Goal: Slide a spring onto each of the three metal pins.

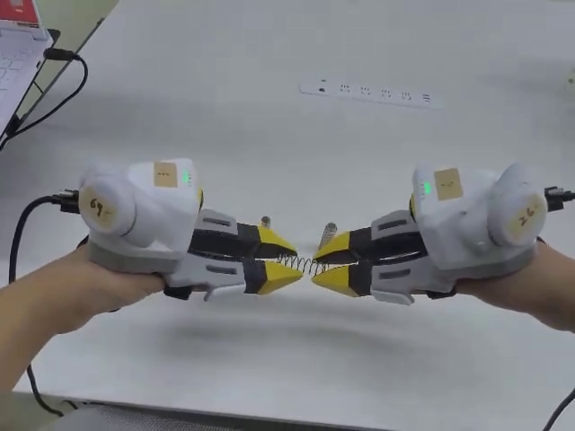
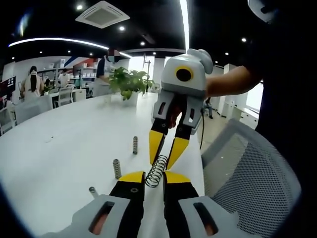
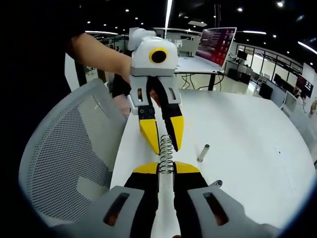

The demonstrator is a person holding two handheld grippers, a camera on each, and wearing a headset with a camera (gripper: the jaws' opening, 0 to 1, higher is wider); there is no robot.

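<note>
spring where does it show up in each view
Head view: spring at centre, just in front of the pins.
Left gripper view: spring lower centre, pins to its left.
Right gripper view: spring lower centre, pins to its right.
Shared landmark: the pins.

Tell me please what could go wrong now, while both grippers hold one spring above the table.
1. The left gripper and the right gripper each pinch one end of the spring with the jaw tips alone; a pull or twist may stretch it or let it fly off.
2. The pins stand near the jaws, so lowering both grippers may knock one.
</note>
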